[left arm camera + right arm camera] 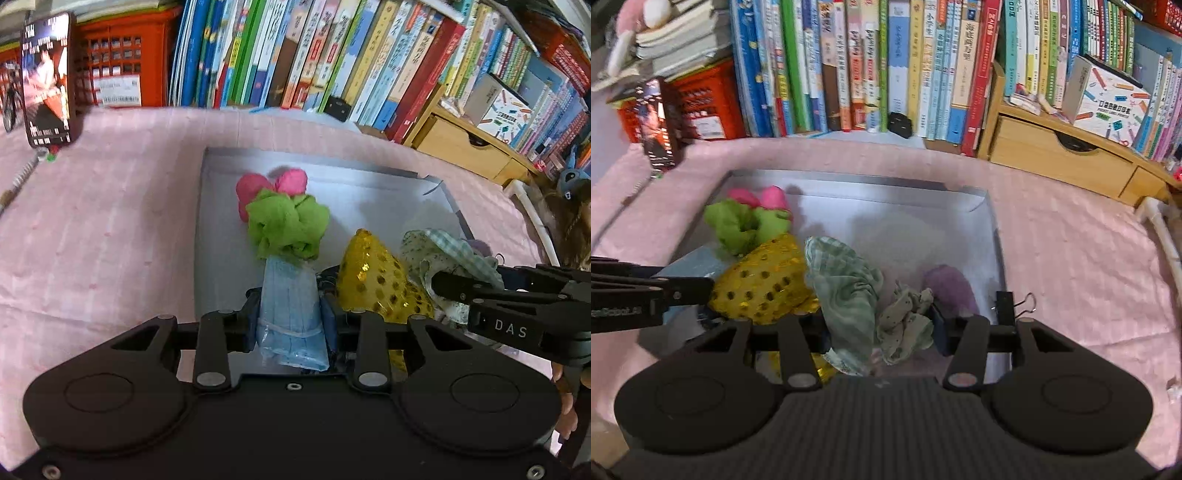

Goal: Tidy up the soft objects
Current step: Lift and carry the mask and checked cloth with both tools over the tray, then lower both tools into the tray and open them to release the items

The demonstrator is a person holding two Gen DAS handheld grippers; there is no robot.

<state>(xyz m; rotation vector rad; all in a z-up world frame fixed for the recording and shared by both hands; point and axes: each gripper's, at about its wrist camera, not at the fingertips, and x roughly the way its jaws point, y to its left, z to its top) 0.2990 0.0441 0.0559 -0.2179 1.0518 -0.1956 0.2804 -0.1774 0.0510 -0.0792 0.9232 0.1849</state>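
Observation:
A shallow grey tray (332, 168) (886, 184) lies on the pink cloth. In it are a pink scrunchie (255, 186) (768, 197), a green scrunchie (288, 225) (735, 225), a gold sequin pouch (373, 273) (764, 273) and a purple soft item (951, 286). My left gripper (290, 310) is shut on a folded blue face mask (290, 314) over the tray's near side. My right gripper (881, 328) is shut on a green checked and dotted cloth (849, 291) (439, 251) over the tray.
Books (886, 62) line the back. A red crate (122, 62) and a phone on a stand (46, 79) are at back left. A wooden drawer unit (1052, 155) is at back right. A binder clip (1015, 304) sits on the tray's right rim.

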